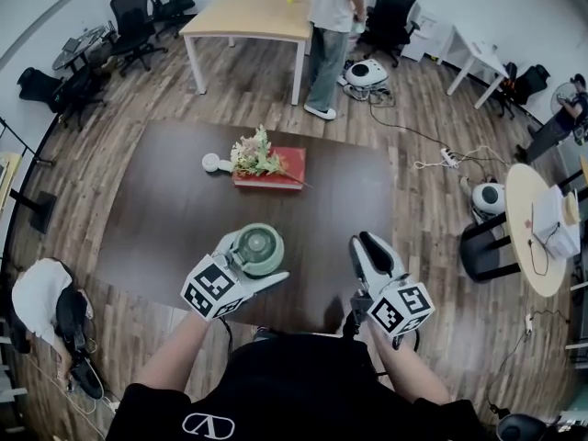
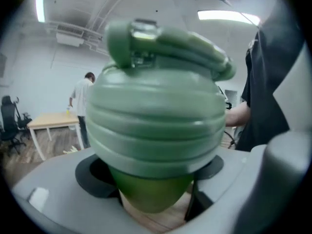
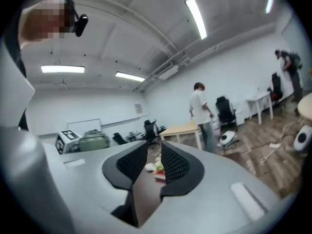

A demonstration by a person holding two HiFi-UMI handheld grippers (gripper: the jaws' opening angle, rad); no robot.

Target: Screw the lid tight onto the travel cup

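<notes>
Closest to you, at about 7 o'clock, your left gripper (image 1: pixel 257 259) is pinching the travel cup (image 1: pixel 258 249). Its two jaws press on the darker green body, one on each side. The cup is just over the near edge of the dark table (image 1: pixel 175 209), and I cannot tell if its bottom touches the top.

The lid (image 2: pixel 156 126) sits on the cup and looks flat, not crooked. Its loop handle is folded over the top.

At about 5 o'clock is your right gripper (image 1: pixel 369 251). It is apart from the cup. Its jaws are almost together, with only a thin gap, and nothing is between them (you can see the table through the gap).

So the big part looks done: the lid is on. I can't see the threads, so I can't tell you if it is tight. I think the job is near its end. What may be left is one more twist to make sure, then setting the cup down.

Farther out, at 12 o'clock from the cup, some flowers (image 1: pixel 255 157) lie on a red box (image 1: pixel 287 168), with a small white thing (image 1: pixel 213 163) beside them.

Farthest away, a person (image 1: pixel 326 26) stands at a tan table (image 1: pixel 248 15).
</notes>
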